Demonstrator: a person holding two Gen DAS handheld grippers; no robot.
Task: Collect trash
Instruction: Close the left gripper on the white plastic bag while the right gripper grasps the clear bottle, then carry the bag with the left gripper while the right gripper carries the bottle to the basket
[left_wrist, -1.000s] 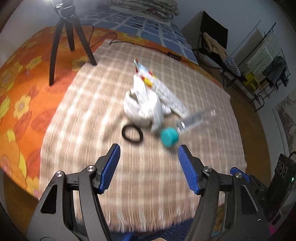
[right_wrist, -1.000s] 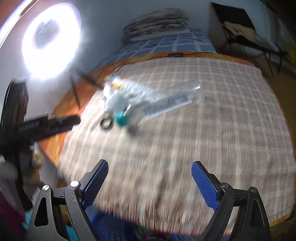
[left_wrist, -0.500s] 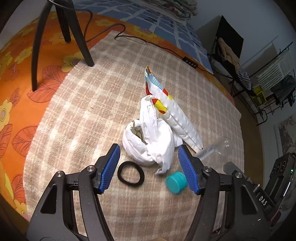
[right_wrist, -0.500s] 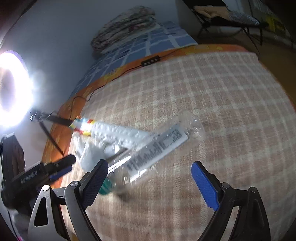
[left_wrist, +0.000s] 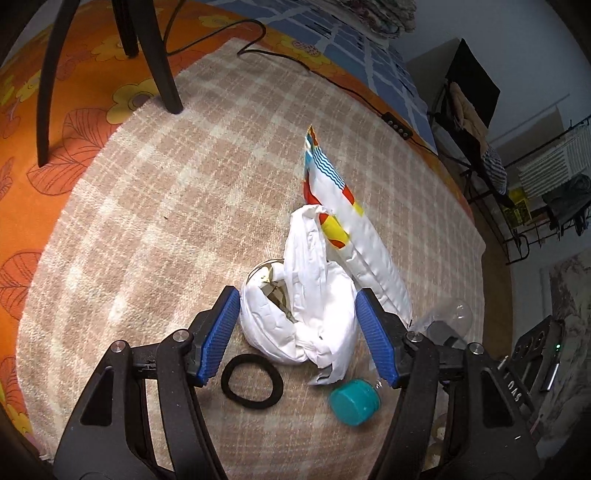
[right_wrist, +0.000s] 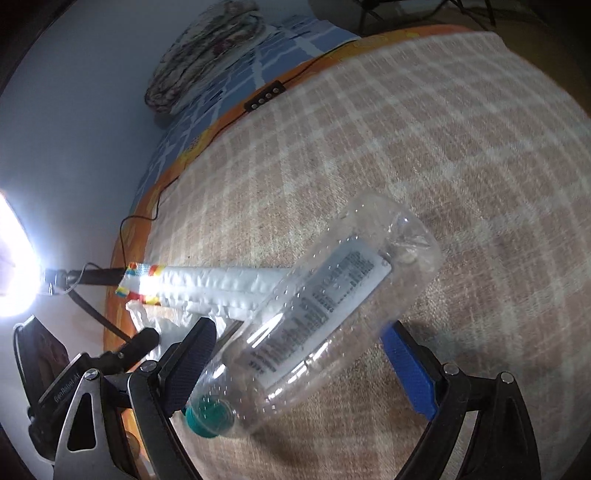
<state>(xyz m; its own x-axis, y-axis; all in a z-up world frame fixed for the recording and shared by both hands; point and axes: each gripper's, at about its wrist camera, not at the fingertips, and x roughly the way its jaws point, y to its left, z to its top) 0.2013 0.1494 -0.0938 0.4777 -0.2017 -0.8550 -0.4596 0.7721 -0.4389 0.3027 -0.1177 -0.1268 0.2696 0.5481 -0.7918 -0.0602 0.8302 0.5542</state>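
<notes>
- Both grippers lower and closer to the trash pile than a second ago; pile now fills the lower half of both views, blur gone. Approach judged nearly finished, grasp next.
- Left gripper (left_wrist: 295, 332): blue-padded fingers (left_wrist: 218, 336) spread wide, straddling the crumpled white plastic bag (left_wrist: 306, 317). Pads just beside the bag on either side, not pressing. Nothing held.
- Right gripper (right_wrist: 295, 365): fingers (right_wrist: 406, 373) spread wide either side of the clear plastic bottle with printed label (right_wrist: 317, 317), lying diagonally, base at 1 o'clock. Left pad partly hidden behind the bottle body; no squeeze visible. Nothing held.
- Teal screw cap (right_wrist: 208, 415) on the bottle neck at 7 o'clock in the right view; same cap at 5 o'clock of the bag in the left view.
- Long white wrapper with coloured stripe end (left_wrist: 347, 229) running from the bag toward 12 o'clock, touching it; likely to drag along or slip off when the bag lifts.
- Black elastic hair band (left_wrist: 251, 380) at 7 o'clock of the bag, just beside the left finger; whether trash, cannot tell.
- All on a beige checked rug (left_wrist: 184, 221) over an orange floral cover (left_wrist: 44, 147).
- Black tripod legs (left_wrist: 159, 55) at 11 o'clock, well apart. Black cable with inline switch (left_wrist: 397, 127) at 1 o'clock, clear of the pile.
- Grippers near each other over touching items: risk of bumping on closing.
</notes>
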